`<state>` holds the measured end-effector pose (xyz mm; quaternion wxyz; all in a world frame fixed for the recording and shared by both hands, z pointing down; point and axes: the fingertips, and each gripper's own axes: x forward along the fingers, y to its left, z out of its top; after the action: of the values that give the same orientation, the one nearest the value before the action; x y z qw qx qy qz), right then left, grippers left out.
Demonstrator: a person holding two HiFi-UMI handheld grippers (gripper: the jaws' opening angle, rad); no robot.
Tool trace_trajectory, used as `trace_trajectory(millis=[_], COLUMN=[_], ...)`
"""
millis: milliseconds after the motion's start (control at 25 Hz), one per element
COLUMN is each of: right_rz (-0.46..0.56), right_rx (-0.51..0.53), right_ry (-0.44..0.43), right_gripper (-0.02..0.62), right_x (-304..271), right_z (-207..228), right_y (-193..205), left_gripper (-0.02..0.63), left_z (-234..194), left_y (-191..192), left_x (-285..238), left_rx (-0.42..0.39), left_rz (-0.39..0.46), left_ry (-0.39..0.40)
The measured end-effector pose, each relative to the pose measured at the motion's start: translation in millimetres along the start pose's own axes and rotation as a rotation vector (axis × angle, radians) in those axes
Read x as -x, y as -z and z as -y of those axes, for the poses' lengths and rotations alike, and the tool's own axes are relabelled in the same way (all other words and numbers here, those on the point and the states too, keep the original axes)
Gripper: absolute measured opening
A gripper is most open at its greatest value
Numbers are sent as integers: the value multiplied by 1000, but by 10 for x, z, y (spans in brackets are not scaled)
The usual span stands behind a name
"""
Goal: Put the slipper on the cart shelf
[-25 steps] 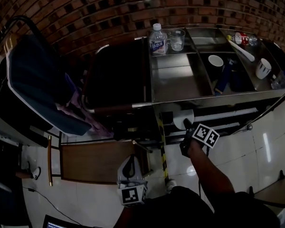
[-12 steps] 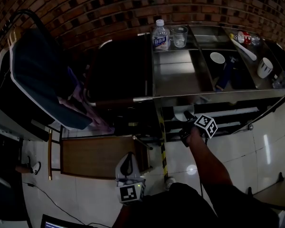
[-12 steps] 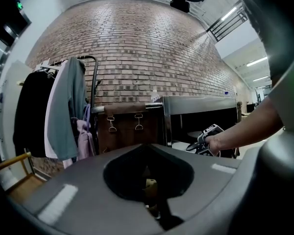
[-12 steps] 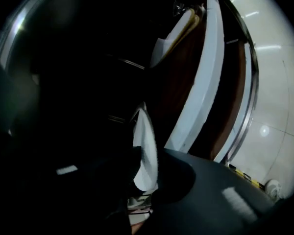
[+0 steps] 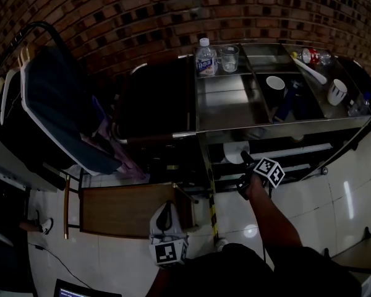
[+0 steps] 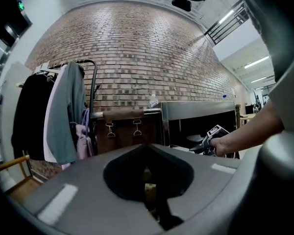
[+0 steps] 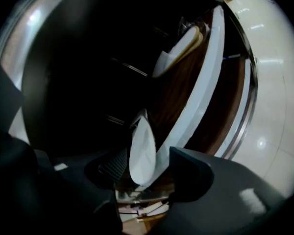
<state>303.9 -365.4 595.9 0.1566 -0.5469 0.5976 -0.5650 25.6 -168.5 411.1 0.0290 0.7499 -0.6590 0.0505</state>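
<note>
Right gripper (image 5: 244, 161) is in at the cart's (image 5: 222, 104) lower shelf (image 5: 290, 156). Its jaws have just opened wide, and the white slipper (image 7: 141, 151) sits loose between them, long axis running away from the gripper. Left gripper (image 5: 166, 210) is well back, jaws together, empty. The shelf is dark, so I can't tell if the slipper lies flat; a second slipper (image 7: 179, 53) sits farther in.

Right arm (image 5: 273, 218) stretched forward and down from the body, hand closed round the handle of the right gripper (image 5: 243, 158), marker cube (image 5: 268, 171) facing up. Its jaws have just been opening and now stand wide apart, with the white slipper (image 7: 142, 151) loose between them, beside the ribbed pad and clear of the other jaw. The left gripper (image 5: 167, 206) hangs low, close in front of the body, pointing roughly level, jaws drawn together on nothing.
</note>
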Motion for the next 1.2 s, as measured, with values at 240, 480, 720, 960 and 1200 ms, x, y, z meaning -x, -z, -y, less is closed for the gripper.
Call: trace_trajectory(millis=[240,480,720,960,1200], right_rz=[-37,72,256,329,398], right_rx=[391,750,1157,1300,1350], right_ry=[-88,-174,-142,-143,-178], right_gripper=[236,130,2,2,2], right_x=[742,1417,1924,2157,2315], right_z=[-298,-957,-1317,-1430,-1539], right_y=[309,437,467,545,550], left_gripper=[15,15,15,15,15], left_z=[57,226,434,503,516], left_y=[-103,-160,-149,-208,-191], left_x=[-41,-138,-140,-107,-145], left_rx=[34,99,85,78,68], left_rz=[21,41,43,46,46], left_ry=[29,89,152,168,169])
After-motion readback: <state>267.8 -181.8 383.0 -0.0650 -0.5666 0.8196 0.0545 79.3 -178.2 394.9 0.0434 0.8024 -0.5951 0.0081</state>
